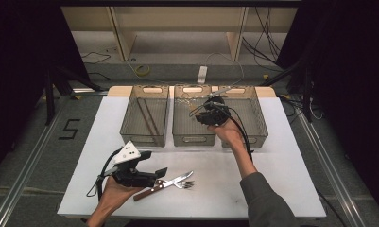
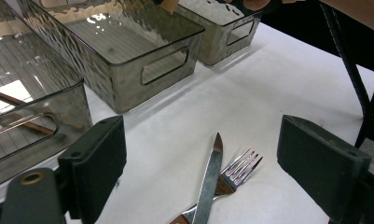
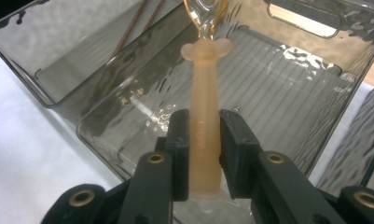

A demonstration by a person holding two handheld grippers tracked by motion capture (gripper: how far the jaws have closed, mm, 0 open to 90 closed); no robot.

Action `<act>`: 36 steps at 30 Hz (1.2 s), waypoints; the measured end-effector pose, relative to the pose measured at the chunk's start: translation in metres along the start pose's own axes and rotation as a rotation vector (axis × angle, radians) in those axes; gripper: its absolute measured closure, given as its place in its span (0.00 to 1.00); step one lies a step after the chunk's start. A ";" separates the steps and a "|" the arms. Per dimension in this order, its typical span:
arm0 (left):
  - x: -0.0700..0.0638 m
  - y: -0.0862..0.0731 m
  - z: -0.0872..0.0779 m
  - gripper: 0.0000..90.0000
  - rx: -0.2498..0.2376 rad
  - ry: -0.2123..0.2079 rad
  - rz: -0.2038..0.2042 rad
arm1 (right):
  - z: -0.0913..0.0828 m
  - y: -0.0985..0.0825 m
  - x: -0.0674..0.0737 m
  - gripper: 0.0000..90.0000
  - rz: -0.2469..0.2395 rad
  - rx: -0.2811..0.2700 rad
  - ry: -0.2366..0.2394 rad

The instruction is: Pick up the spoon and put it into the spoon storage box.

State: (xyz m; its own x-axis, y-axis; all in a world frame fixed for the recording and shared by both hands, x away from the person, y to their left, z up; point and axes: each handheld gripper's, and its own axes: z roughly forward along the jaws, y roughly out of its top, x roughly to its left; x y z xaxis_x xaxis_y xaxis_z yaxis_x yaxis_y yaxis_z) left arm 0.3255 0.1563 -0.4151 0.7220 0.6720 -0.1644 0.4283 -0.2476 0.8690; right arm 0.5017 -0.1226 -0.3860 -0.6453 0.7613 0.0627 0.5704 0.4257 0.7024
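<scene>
Three bins [image 1: 144,137] are lining the table's [image 1: 272,179] far side: left one holding chopsticks [image 1: 148,118].

Right gripper [image 3: 204,140] is clamping a spoon [image 3: 204,121] over the middle bin [image 3: 287,93], unreleased.

Left gripper [image 2: 201,158] is gaping over knife [image 2: 209,179] and fork [image 2: 238,170], both unsorted.

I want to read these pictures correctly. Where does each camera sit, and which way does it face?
High view: above the table, looking forward and down; both forearms and tools show.
Left gripper view: on the left tool, looking along its open jaws at a knife and a fork.
Right gripper view: on the right tool, holding a spoon handle over the middle bin.
Shared: all three show the bins.
</scene>
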 end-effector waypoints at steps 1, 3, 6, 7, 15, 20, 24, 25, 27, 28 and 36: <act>0.000 0.000 0.000 0.17 0.002 -0.001 0.002 | 0.000 0.000 0.000 0.83 0.000 0.000 0.000; 0.000 0.000 0.000 0.17 0.006 0.000 0.003 | 0.002 0.000 -0.001 0.83 0.005 0.010 -0.001; 0.000 0.000 0.000 0.17 0.008 0.000 0.004 | 0.006 -0.001 -0.002 0.83 0.014 0.016 0.000; 0.000 0.000 0.000 0.17 0.008 0.000 0.004 | 0.008 -0.002 -0.003 0.81 0.021 0.019 0.007; 0.001 0.000 0.000 0.17 0.008 -0.001 -0.001 | 0.016 -0.003 0.001 0.57 0.026 0.079 0.037; 0.001 0.000 0.000 0.17 0.016 -0.005 0.001 | 0.006 -0.004 0.001 0.53 -0.004 0.075 0.018; 0.000 0.000 0.001 0.17 0.019 -0.008 -0.001 | -0.006 -0.005 0.002 0.47 -0.010 0.049 0.027; 0.000 0.000 0.001 0.17 0.019 -0.008 -0.001 | -0.009 -0.005 0.002 0.45 -0.014 0.046 0.029; 0.000 0.000 0.001 0.17 0.021 -0.007 -0.001 | -0.015 -0.007 0.004 0.43 -0.023 0.032 0.029; 0.001 0.000 0.001 0.17 0.022 -0.009 -0.001 | -0.017 -0.008 0.005 0.42 -0.025 0.026 0.035; 0.001 -0.001 0.003 0.17 0.037 -0.007 0.001 | -0.040 -0.022 0.012 0.38 -0.076 0.003 0.053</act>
State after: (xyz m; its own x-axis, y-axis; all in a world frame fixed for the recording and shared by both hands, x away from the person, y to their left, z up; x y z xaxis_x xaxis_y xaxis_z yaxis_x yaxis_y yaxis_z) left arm 0.3274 0.1548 -0.4172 0.7262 0.6669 -0.1668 0.4470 -0.2739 0.8515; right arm 0.4610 -0.1424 -0.3725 -0.7126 0.7000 0.0472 0.5204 0.4822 0.7047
